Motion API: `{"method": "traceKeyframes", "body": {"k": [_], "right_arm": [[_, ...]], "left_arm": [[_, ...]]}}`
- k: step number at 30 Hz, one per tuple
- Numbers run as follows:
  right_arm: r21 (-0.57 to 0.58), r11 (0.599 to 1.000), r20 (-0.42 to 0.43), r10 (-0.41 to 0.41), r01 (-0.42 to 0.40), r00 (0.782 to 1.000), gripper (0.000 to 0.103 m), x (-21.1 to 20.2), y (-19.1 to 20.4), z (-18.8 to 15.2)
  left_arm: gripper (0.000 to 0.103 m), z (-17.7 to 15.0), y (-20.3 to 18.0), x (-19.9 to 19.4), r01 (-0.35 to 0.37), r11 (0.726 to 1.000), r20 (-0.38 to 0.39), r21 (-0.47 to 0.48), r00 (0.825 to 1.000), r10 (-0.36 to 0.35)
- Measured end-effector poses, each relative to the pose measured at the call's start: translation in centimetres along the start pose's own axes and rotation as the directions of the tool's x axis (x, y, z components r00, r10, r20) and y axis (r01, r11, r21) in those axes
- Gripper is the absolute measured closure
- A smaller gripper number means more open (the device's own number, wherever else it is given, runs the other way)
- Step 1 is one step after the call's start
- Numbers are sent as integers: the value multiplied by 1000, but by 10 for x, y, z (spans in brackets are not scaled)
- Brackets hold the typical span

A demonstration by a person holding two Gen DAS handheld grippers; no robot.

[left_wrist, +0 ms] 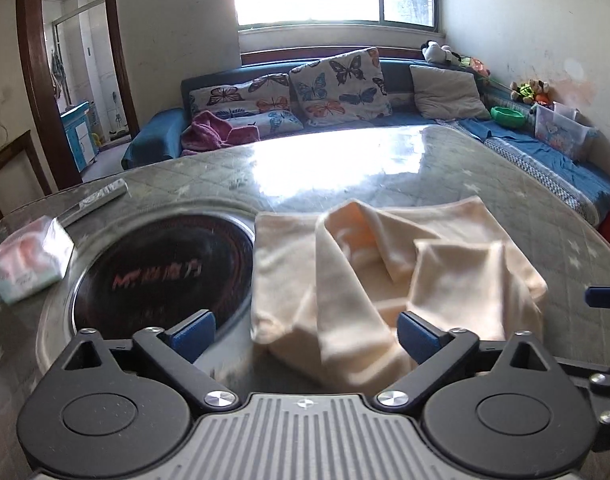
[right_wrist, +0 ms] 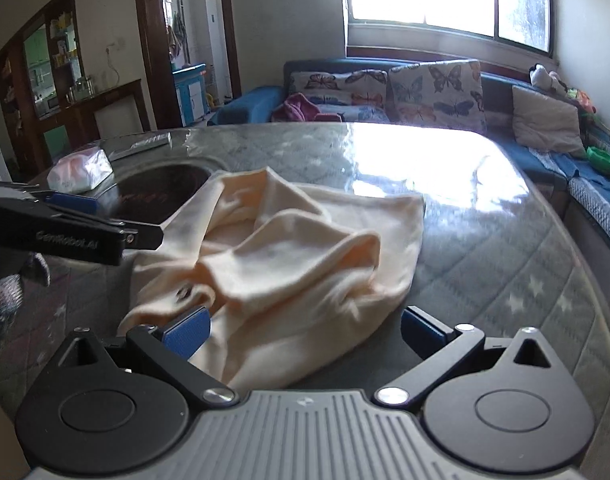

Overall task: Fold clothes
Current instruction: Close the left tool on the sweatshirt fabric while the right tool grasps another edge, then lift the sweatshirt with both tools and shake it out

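Lying crumpled on the desk (left_wrist: 445, 168), just right of the dark round hob (left_wrist: 161, 268) set into it, the cream garment (left_wrist: 385, 272) looks light, soft and limp; it should sag and slide on the glossy top. Both the left claw (left_wrist: 305, 336) and right claw (right_wrist: 305, 332) stand released, jaws wide, pressing nothing. Best pinched at 2 hem corners on its edge away from the hob.
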State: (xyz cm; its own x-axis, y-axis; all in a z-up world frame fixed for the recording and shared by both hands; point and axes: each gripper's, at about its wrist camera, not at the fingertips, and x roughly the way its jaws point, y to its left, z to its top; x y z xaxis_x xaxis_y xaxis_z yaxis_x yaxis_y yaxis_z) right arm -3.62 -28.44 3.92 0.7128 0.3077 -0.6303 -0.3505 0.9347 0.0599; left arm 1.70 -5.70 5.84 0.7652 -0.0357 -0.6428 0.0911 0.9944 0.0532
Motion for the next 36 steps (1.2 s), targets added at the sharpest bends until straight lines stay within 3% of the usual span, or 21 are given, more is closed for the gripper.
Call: {"method": "traceKeyframes", "body": {"k": [5, 15, 17, 19, 21, 24, 27, 32, 36], "right_arm": [[4, 1000, -1, 6, -6, 1000, 9, 19, -14, 17], [-9, 1000, -33, 11, -11, 999, 21, 60, -40, 36], [-3, 1000, -44, 23, -24, 999, 28, 67, -44, 38], [7, 999, -55, 38, -38, 998, 32, 75, -49, 40], [13, 999, -63, 40, -40, 997, 33, 81, -51, 41], [18, 999, -72, 47, -46, 996, 40, 88, -54, 42], [35, 997, -87, 74, -71, 993, 52, 93, -55, 40], [29, 997, -62, 79, -77, 995, 82, 87, -51, 37], [24, 997, -5, 69, -69, 998, 90, 68, -48, 38]], "left_arm": [[20, 21, 6, 35, 17, 1000, -28, -22, 999, -17], [20, 47, 7, 92, 86, 996, -63, -18, 994, -87], [21, 49, 8, 101, 107, 994, -80, -36, 991, -110], [27, 48, 7, 108, 119, 992, -90, -35, 988, -122], [51, 45, 5, 113, 132, 991, -104, -29, 985, -134], [76, 41, 7, 114, 169, 985, -98, -29, 980, -171], [90, 40, 10, 108, 197, 980, -90, -33, 976, -199], [92, 34, 22, 86, 186, 981, -47, -50, 981, -188], [92, 26, 43, 57, 165, 982, 3, -92, 986, -165]]}}
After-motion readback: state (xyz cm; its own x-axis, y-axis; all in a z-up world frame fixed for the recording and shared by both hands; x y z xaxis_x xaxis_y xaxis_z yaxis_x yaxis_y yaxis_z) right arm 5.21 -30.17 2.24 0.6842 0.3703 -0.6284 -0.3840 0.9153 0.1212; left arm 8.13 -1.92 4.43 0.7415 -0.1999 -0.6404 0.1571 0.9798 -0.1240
